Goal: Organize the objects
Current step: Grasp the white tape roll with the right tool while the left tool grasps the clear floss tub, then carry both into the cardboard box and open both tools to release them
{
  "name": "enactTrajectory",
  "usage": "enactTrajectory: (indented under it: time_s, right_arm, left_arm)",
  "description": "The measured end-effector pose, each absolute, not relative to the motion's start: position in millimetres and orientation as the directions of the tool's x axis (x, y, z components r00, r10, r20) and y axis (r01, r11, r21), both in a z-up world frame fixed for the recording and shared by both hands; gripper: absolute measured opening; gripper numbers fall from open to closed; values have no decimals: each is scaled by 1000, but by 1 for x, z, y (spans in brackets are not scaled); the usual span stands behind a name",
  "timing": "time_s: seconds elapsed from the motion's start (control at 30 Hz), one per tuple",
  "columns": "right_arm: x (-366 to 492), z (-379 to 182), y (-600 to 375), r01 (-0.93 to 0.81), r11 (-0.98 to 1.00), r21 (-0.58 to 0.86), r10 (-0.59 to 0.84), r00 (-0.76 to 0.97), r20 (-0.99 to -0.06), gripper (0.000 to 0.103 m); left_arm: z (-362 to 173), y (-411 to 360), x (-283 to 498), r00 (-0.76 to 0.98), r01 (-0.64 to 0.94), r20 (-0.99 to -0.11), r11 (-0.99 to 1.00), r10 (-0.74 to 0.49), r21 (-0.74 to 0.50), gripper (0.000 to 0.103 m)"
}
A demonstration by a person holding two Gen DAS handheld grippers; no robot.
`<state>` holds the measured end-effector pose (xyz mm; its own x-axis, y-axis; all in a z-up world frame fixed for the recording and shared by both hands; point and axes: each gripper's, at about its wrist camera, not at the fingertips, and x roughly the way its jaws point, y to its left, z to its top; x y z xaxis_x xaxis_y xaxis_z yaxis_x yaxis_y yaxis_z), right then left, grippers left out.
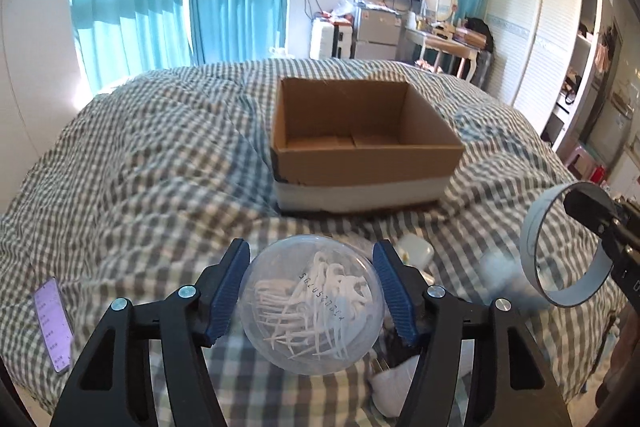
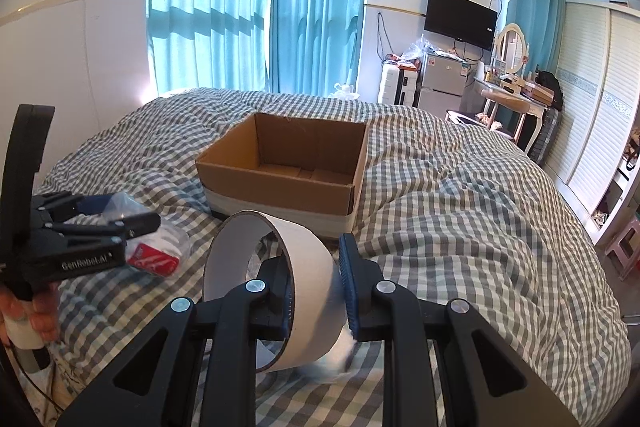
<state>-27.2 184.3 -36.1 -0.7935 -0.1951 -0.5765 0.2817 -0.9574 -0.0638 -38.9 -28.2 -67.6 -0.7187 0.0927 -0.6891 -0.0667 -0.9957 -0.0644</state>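
My left gripper [image 1: 312, 255] is shut on a clear round tub of white floss picks [image 1: 310, 311], its blue pads [image 1: 228, 291] pressing on both sides. The tub hangs just above the checked quilt [image 1: 140, 187]. In the right wrist view the left gripper [image 2: 132, 223] shows at the far left, with the tub and its red label [image 2: 154, 261] in it. My right gripper [image 2: 312, 255] is shut on the wall of a white tape ring [image 2: 308, 267], one finger inside the ring, one outside. From the left wrist view, the ring [image 1: 532, 227] hangs at the right. An open cardboard box [image 1: 368, 155] [image 2: 276, 183] sits empty ahead.
A phone [image 1: 54, 323] lies on the quilt at the left. A small white case [image 1: 416, 249] and other white items lie just beyond and under the tub. The bed drops off at the right toward a pink stool [image 2: 624, 251] and a wardrobe [image 2: 592, 107].
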Motion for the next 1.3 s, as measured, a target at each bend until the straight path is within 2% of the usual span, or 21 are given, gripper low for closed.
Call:
enactTrajectory:
  time_s: [0.37, 0.47, 0.53, 0.87, 1.3]
  right_arm:
    - [-35, -44, 182, 284, -957, -62, -193, -779, -596, 19]
    - [-35, -44, 182, 284, -957, -59, -195, -780, -595, 19]
    - [-36, -45, 183, 282, -958, -59, -193, -781, -594, 19]
    - [-59, -44, 183, 293, -955, -52, -202, -768, -608, 19]
    - [-160, 32, 163, 322, -943, -83, -231, -813, -534, 19]
  left_arm:
    - [-106, -6, -39, -671, -127, -739, -992, 68, 24, 65]
    - [-136, 4, -47, -582, -165, -810, -986, 77, 25, 64]
    - [-141, 4, -49, -583, -156, -810, -988, 71, 25, 64]
    - [-79, -8, -60, -709, -137, -702, -990, 70, 40, 64]
    - [5, -14, -168, -773, -149, -627, -988, 95, 34, 64]
